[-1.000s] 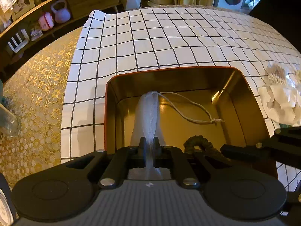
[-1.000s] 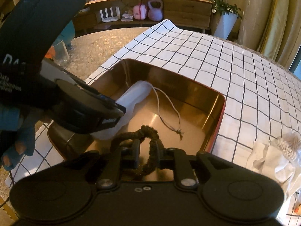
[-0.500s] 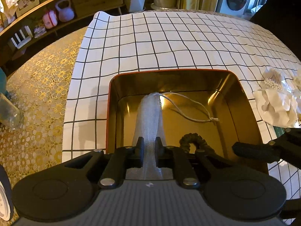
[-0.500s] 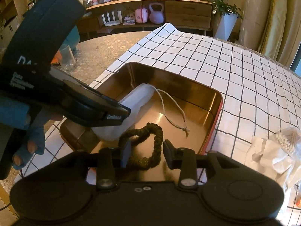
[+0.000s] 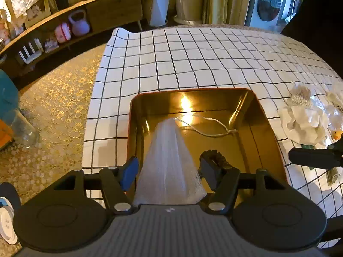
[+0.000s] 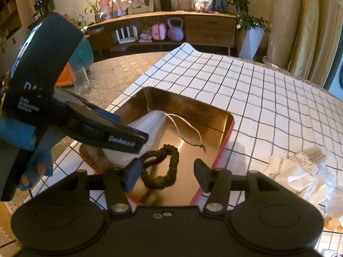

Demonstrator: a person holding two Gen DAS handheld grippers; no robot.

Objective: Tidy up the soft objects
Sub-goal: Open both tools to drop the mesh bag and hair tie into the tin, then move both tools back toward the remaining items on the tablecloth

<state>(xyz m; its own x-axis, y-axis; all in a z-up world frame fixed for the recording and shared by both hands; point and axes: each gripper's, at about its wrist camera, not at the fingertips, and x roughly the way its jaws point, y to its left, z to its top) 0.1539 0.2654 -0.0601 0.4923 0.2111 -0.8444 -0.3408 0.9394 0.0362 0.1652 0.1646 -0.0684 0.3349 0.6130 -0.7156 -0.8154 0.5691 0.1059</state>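
Lying inside the gold metal tin (image 5: 265,141): white mesh drawstring pouch (image 5: 169,160) along the left side, its cord (image 5: 205,126) trailing across the shiny floor toward the far right corner. Resting beside it on the tin floor: dark olive scrunchie (image 6: 163,167), near the pouch's lower end, whether touching cannot be told.

Hovering over the near edge of the tin: left gripper (image 5: 169,171), jaws just having been opening and now standing wide, pads clear of the pouch on both sides though the pouch is showing between them. Gripping nothing.

Hovering over the same tin: right gripper (image 6: 166,175), jaws likewise just having been opening, standing apart at a moderate width above the scrunchie, pads not pressing on it.

Sitting on the white black-grid tablecloth (image 5: 193,60): the tin, plus a crumpled white wrapper with cotton swabs (image 6: 308,158) lying well to the right of the tin.

Holding the left gripper's handle in the right wrist view: a hand in a blue fingerless glove (image 6: 36,171).
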